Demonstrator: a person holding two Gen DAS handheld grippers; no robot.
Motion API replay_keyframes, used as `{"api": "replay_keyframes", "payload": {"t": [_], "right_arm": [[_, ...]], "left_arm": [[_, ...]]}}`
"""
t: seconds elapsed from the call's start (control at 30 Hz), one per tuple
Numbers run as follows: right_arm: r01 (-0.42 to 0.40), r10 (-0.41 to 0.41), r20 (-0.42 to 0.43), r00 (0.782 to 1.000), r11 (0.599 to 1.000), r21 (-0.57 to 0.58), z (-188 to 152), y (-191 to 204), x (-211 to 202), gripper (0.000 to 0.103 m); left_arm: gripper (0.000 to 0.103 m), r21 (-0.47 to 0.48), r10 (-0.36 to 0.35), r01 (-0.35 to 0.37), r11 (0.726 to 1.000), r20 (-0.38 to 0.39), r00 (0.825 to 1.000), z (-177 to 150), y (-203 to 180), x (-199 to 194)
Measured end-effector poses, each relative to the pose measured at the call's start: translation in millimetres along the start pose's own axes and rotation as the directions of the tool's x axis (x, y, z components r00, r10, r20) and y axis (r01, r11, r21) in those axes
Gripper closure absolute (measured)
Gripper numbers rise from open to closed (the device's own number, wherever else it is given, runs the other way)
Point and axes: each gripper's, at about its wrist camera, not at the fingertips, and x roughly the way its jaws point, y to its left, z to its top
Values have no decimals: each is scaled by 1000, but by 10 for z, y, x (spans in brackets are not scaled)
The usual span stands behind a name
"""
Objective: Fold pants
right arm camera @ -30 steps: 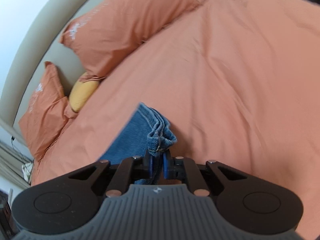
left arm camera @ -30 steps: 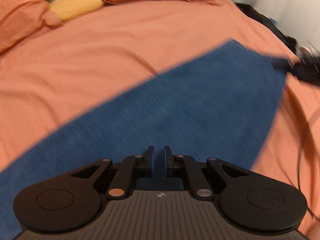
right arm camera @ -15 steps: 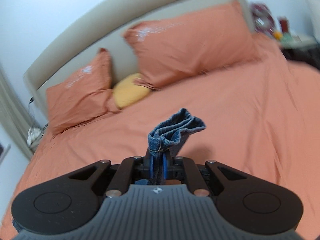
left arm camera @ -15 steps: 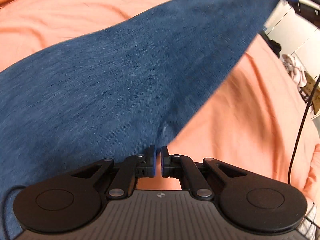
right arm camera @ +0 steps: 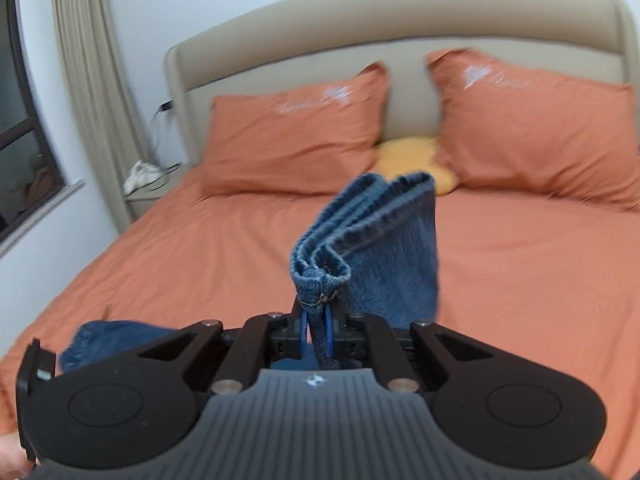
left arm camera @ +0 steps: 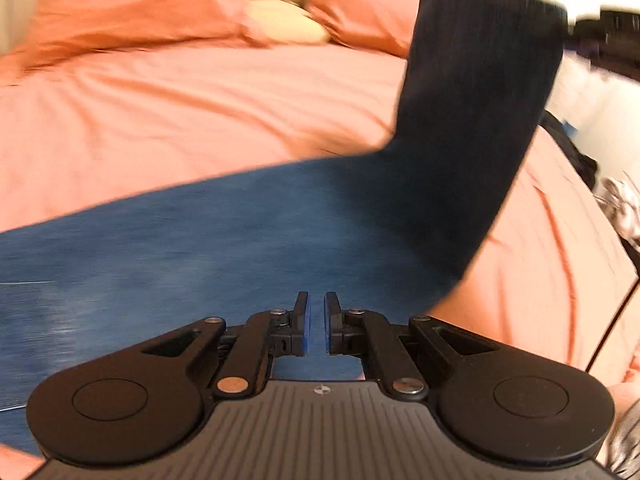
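Blue jeans (left arm camera: pixel 224 232) lie spread across the orange bed (left arm camera: pixel 160 120). Their leg end (left arm camera: pixel 480 100) is lifted, rising steeply to the top right of the left wrist view. My left gripper (left arm camera: pixel 316 320) hovers over the flat denim, shut apart from a thin slit, and I see nothing clamped in it. My right gripper (right arm camera: pixel 318 328) is shut on the bunched leg cuffs (right arm camera: pixel 372 248), which stand up above its pads. Another part of the jeans (right arm camera: pixel 108 336) shows low at the left of the right wrist view.
Two orange pillows (right arm camera: pixel 296 128) (right arm camera: pixel 532 128) and a yellow cushion (right arm camera: pixel 412 160) lean against the beige headboard (right arm camera: pixel 400 40). A nightstand (right arm camera: pixel 148 192), curtain (right arm camera: pixel 92 80) and window stand left of the bed. Dark clothes (left arm camera: pixel 568 148) lie off its right side.
My right gripper has risen with the cuffs and rolled upright, now facing the headboard. The jeans leg has swung up off the bed. My left gripper has shifted across the denim.
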Motion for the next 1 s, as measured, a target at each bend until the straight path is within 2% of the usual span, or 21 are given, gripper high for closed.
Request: {"api": "replay_keyframes", "payload": {"t": [0.1, 0.23, 0.37, 0.47, 0.53, 0.6, 0.63, 0.7, 0.77, 0.87, 1.0], "right_arm": [[-49, 49, -49, 998, 999, 10, -152, 332, 308, 99], [-123, 130, -131, 983, 991, 60, -569, 725, 781, 100], [-164, 177, -267, 947, 984, 71, -1177, 1083, 1264, 100], [-148, 151, -364, 919, 988, 35, -1626, 1243, 1497, 99], [-138, 137, -407, 903, 990, 27, -1828, 1270, 1589, 99], [-129, 123, -424, 897, 991, 15, -1939, 1263, 1643, 99], [-129, 121, -427, 896, 992, 11, -1960, 1264, 1656, 96], [-133, 122, -435, 892, 991, 4, -1970, 1303, 1665, 92], [-157, 134, -449, 883, 988, -14, -1911, 1355, 1707, 70], [-185, 138, -460, 877, 981, -59, -1783, 1377, 1678, 49], [-178, 130, -412, 902, 981, -81, -1574, 1266, 1548, 43]], "left_arm": [[98, -37, 57, -56, 998, 24, 998, -52, 263, -161], [98, -108, 74, -69, 992, 40, 996, -117, 525, -246], [98, -174, 59, -50, 983, 42, 997, -280, 715, -272], [98, -236, 44, -34, 971, 40, 998, -404, 920, -320], [92, -262, 24, -14, 965, 38, 999, -445, 993, -353], [77, -285, 5, 5, 958, 36, 999, -468, 1024, -293], [75, -297, -7, 17, 955, 36, 999, -479, 1058, -268], [61, -335, -36, 47, 941, 38, 999, -486, 1108, -169], [54, -392, -68, 82, 916, 51, 996, -494, 1181, -76], [47, -478, -108, 129, 869, 72, 992, -493, 1305, 73], [43, -551, -125, 149, 821, 81, 989, -473, 1408, 306]]}}
